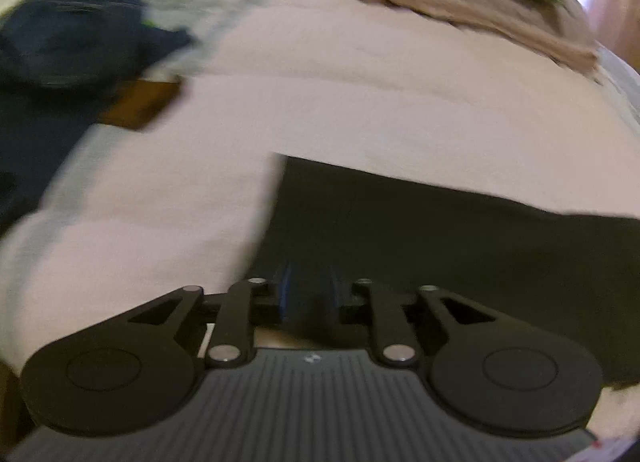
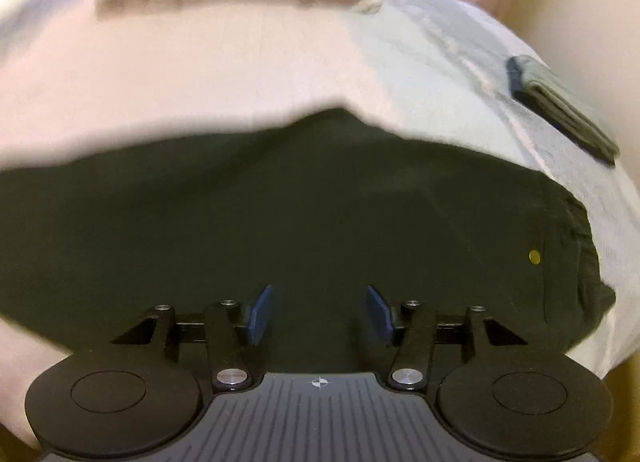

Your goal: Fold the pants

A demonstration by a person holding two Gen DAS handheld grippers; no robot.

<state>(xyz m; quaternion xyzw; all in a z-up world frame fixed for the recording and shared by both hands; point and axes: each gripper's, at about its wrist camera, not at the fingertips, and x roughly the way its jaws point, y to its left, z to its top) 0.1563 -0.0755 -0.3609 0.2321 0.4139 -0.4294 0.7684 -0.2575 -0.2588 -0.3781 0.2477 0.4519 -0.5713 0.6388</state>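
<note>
Across the lower half of both views, dark pants (image 2: 280, 201) are lying flat on a pale bed (image 1: 320, 101). Left gripper (image 1: 310, 294) is showing its jaws drawn close with dark cloth between them, seemingly pinching the pants near their left edge. Right gripper (image 2: 320, 312) is hovering over the pants with jaws wide apart, holding nothing. Open sheet is spreading beyond the pants' far edge. Navy clothes (image 1: 60, 45) are sitting upper left, a beige pile (image 1: 460, 9) upper right. No writing is readable.

Pants (image 2: 280, 213) — dark, matt cloth
</note>
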